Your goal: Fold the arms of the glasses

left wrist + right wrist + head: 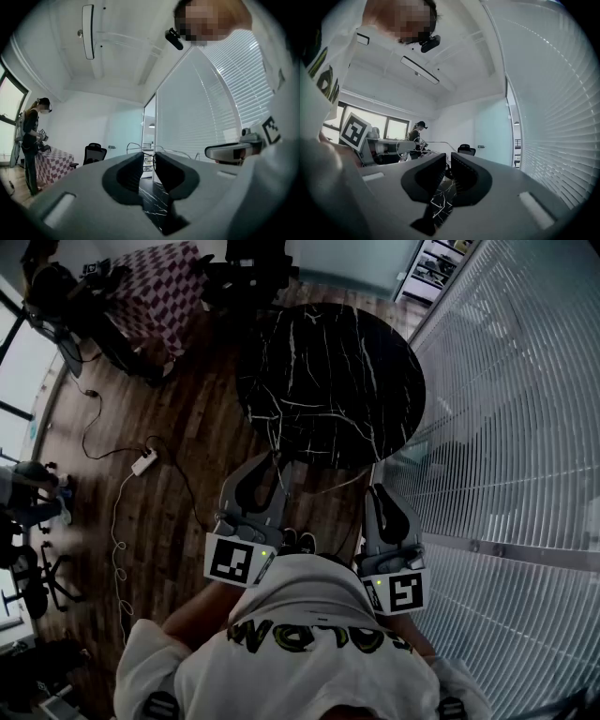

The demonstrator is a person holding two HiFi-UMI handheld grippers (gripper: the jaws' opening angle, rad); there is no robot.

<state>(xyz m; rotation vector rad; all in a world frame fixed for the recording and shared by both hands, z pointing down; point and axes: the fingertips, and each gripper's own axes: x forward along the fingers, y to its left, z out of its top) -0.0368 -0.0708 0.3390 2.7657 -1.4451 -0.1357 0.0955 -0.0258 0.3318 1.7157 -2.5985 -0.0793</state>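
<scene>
The glasses are thin wire-framed and hard to make out. In the head view they show as a faint line (pixel 328 486) spanning the gap between my two grippers, at the near edge of the round black marble table (pixel 328 371). My left gripper (pixel 277 459) and right gripper (pixel 375 489) are held close to my body. In the left gripper view, wire curves (pixel 178 151) spread to both sides of the tips of the left gripper (pixel 149 152), whose jaws stand nearly together. In the right gripper view, the wire (pixel 423 142) runs leftward from the narrow-gapped right gripper (pixel 448 154).
A wall of white blinds (pixel 516 427) rises close on the right. On the wooden floor to the left lie cables and a power strip (pixel 143 462). A checkered-cloth table (pixel 159 287) stands far back, with another person (pixel 32 136) beside it.
</scene>
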